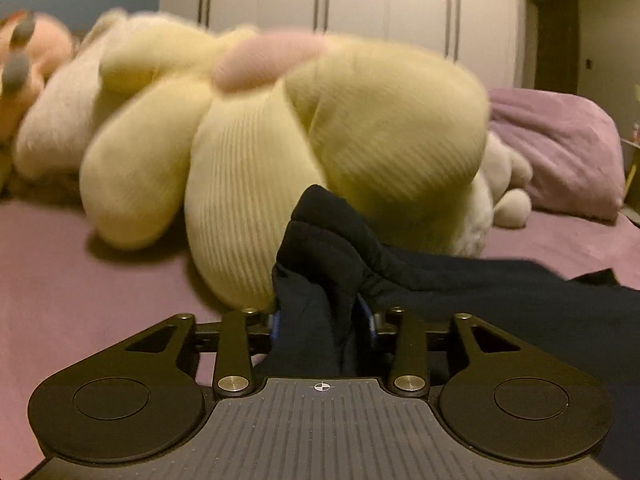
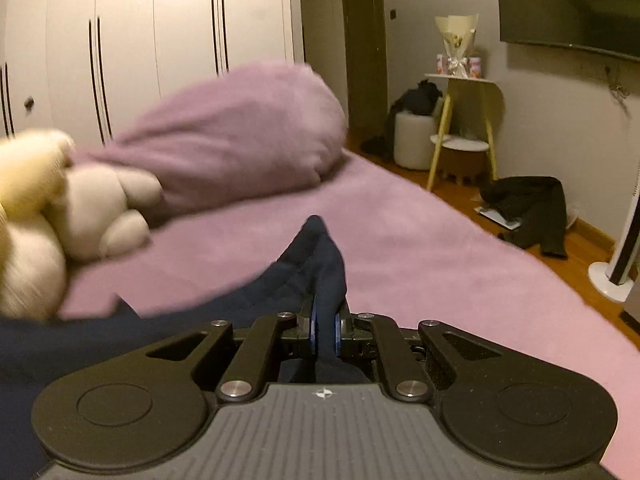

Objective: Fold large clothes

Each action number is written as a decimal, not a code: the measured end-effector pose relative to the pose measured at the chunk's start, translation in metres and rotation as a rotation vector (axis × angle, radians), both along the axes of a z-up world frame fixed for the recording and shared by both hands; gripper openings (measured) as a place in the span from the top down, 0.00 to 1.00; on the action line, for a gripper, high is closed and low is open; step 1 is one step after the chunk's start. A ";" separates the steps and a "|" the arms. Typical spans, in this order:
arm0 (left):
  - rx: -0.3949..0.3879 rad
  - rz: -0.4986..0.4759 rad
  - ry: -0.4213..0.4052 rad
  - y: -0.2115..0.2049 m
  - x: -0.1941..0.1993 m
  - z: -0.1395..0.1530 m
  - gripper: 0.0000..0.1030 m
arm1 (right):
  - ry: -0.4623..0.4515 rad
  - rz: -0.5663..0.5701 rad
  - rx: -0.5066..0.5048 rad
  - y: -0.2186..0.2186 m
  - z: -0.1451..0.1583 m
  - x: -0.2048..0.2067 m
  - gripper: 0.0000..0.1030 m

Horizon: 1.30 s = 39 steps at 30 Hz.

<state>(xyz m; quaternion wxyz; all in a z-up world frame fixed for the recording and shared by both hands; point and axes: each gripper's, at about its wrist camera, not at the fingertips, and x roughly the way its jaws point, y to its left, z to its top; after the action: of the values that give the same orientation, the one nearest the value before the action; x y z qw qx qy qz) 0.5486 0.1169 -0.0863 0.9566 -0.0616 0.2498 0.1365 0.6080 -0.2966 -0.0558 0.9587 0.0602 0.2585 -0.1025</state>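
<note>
A dark navy garment (image 1: 328, 240) lies on the purple bed sheet (image 1: 80, 280) and trails off to the right. My left gripper (image 1: 324, 320) is shut on a thick bunched fold of it, which fills the gap between the blue pads and stands up above them. In the right wrist view the same navy garment (image 2: 316, 256) rises in a thin peaked fold, and my right gripper (image 2: 325, 330) is shut tight on it. The rest of the cloth spreads to the left, below the camera.
A big yellow flower plush (image 1: 260, 140) sits just beyond the left gripper. A white plush toy (image 2: 92, 208) and a purple pillow (image 2: 240, 132) lie further back. The bed's right edge drops to a wooden floor with a side table (image 2: 464, 120), dark clothes (image 2: 536, 208) and a fan base (image 2: 612, 276).
</note>
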 end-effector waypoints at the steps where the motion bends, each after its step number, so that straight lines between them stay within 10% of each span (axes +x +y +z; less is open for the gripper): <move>1: -0.021 0.012 0.020 0.003 0.006 -0.008 0.50 | 0.015 -0.003 0.006 -0.003 -0.009 0.002 0.92; 12: 0.007 0.080 0.108 0.002 0.017 -0.015 0.14 | 0.022 -0.006 0.198 -0.032 -0.050 0.009 0.78; 21: 0.038 -0.007 0.069 -0.013 -0.022 0.001 0.07 | -0.111 0.134 0.152 -0.001 0.003 -0.062 0.64; 26: -0.023 0.022 0.113 -0.003 -0.017 -0.011 0.00 | -0.060 0.175 0.061 0.021 -0.018 -0.054 0.65; 36: -0.006 -0.041 0.189 -0.004 -0.069 0.011 0.01 | -0.031 0.047 0.351 -0.046 -0.021 -0.075 0.68; 39: -0.099 -0.110 0.211 0.008 -0.125 0.010 0.01 | -0.013 0.016 0.412 -0.075 -0.014 -0.130 0.51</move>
<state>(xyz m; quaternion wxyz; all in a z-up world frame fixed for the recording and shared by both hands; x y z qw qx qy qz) 0.4233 0.1244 -0.0761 0.9268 -0.0803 0.3587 0.0768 0.4783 -0.3718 -0.0702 0.9284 0.2539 0.2683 -0.0396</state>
